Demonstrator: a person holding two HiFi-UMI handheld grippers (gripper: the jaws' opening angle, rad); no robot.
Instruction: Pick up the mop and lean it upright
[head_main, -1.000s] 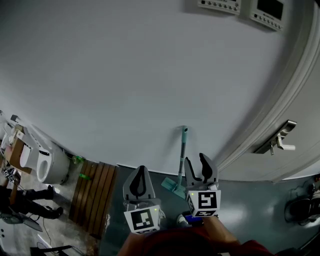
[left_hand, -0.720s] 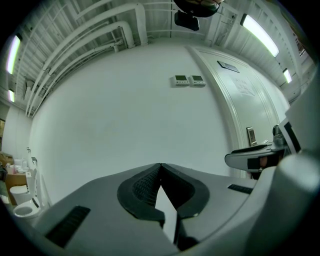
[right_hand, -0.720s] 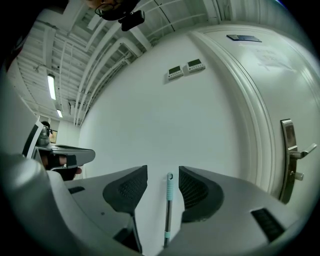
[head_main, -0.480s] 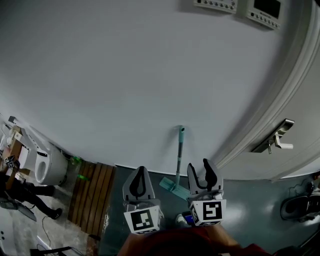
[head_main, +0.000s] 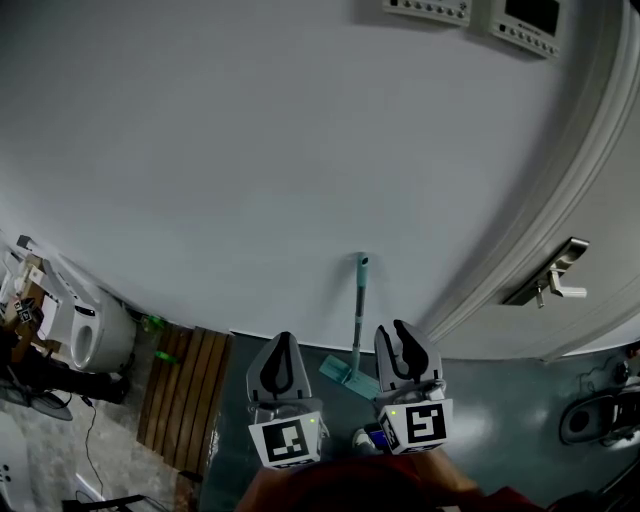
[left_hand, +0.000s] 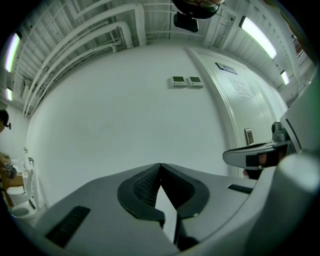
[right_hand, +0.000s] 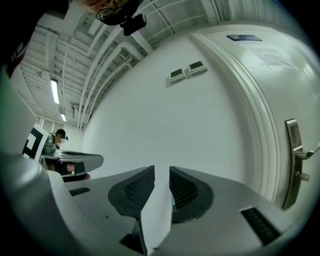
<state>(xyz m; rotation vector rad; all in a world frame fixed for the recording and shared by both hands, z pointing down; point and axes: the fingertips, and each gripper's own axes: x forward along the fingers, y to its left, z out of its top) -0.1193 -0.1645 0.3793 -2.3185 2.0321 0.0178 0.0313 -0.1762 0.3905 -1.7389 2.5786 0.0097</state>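
The mop (head_main: 356, 318) leans upright against the wall (head_main: 250, 150) — likely light, its stiff pole best pinched mid-shaft. Left gripper (head_main: 283, 342) jaws are pressed together; right gripper (head_main: 393, 333) jaws are closing, empty — both short of the wall.

mop (head_main: 356, 315) | teal slim handle, flat head | upright, leaning against wall (head_main: 250, 150) | head on floor (head_main: 480, 400)
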